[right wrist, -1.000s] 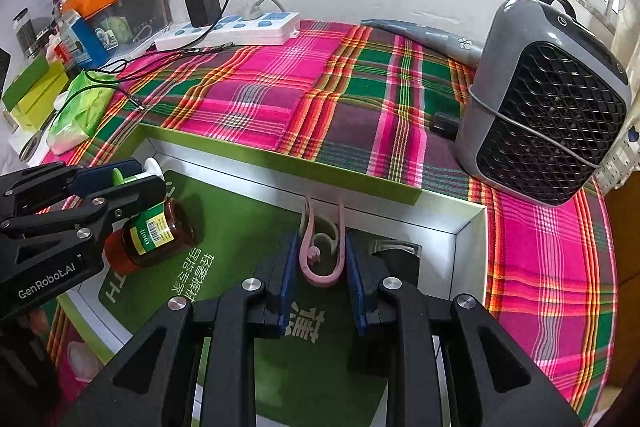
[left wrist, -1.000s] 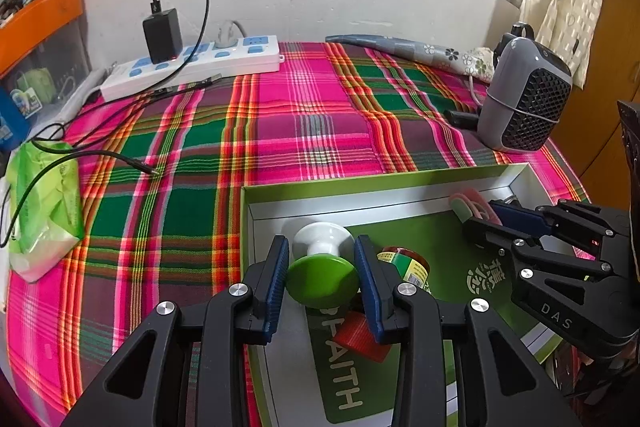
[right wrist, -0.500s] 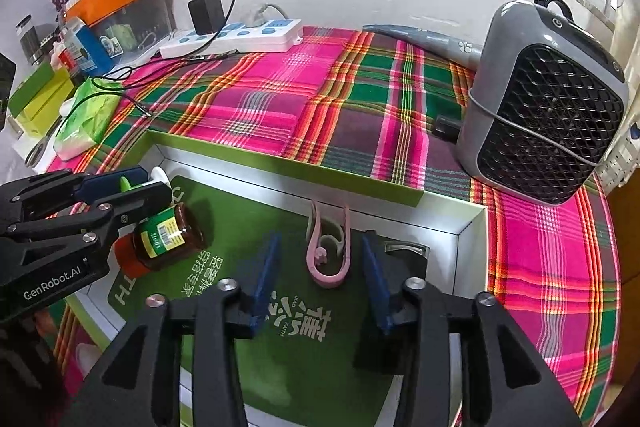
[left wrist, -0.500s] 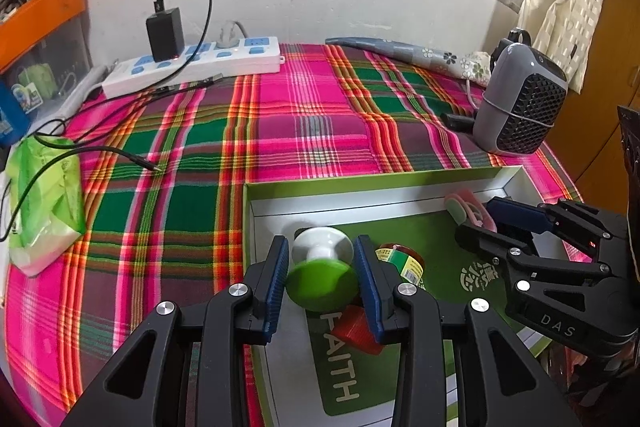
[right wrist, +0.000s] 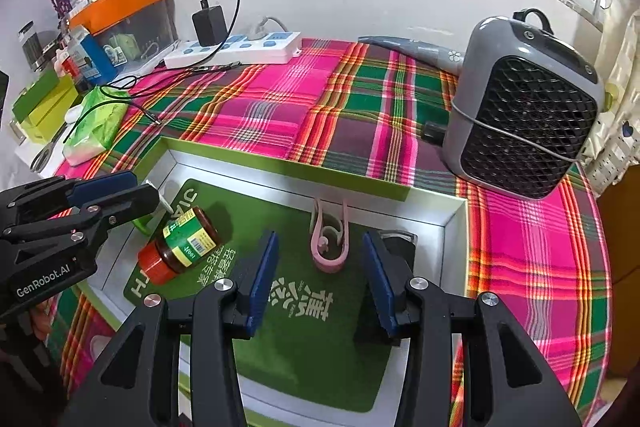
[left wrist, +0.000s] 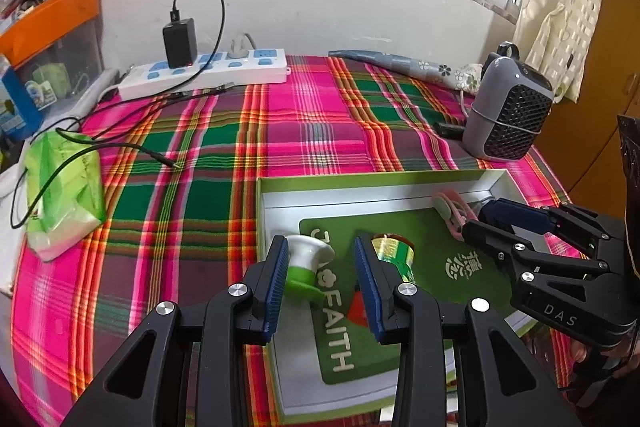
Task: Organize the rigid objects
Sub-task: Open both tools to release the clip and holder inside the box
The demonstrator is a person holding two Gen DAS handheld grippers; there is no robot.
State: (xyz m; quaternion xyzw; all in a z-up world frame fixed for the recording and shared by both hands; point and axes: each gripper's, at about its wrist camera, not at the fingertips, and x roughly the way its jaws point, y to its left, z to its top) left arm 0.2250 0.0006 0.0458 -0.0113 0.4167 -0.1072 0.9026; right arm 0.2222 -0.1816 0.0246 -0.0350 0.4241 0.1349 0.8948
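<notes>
Left wrist view
Left gripper (left wrist: pixel 322 283): black frame, ribbed blue pads, jaws spread apart and released over the tray's near-left part.
Green-and-white stopper (left wrist: pixel 306 269): smooth, flared, lying on its side in the tray (left wrist: pixel 360 191), beside the left pad.
Jar (left wrist: pixel 390 253): partly hidden behind the right pad.
Right gripper (left wrist: pixel 476 223): reaches in from the right; state hard to tell here.

Right wrist view
Right gripper (right wrist: pixel 318 281): jaws wide, released, holding nothing.
Pink clip (right wrist: pixel 329 241): slim U-shaped loop, flat on the green felt liner, just beyond the pads.
Jar (right wrist: pixel 182 247): glass, red lid, green label, on its side.
Heater (right wrist: pixel 524 119): grey, mesh-fronted, on plaid cloth (right wrist: pixel 280 107).
</notes>
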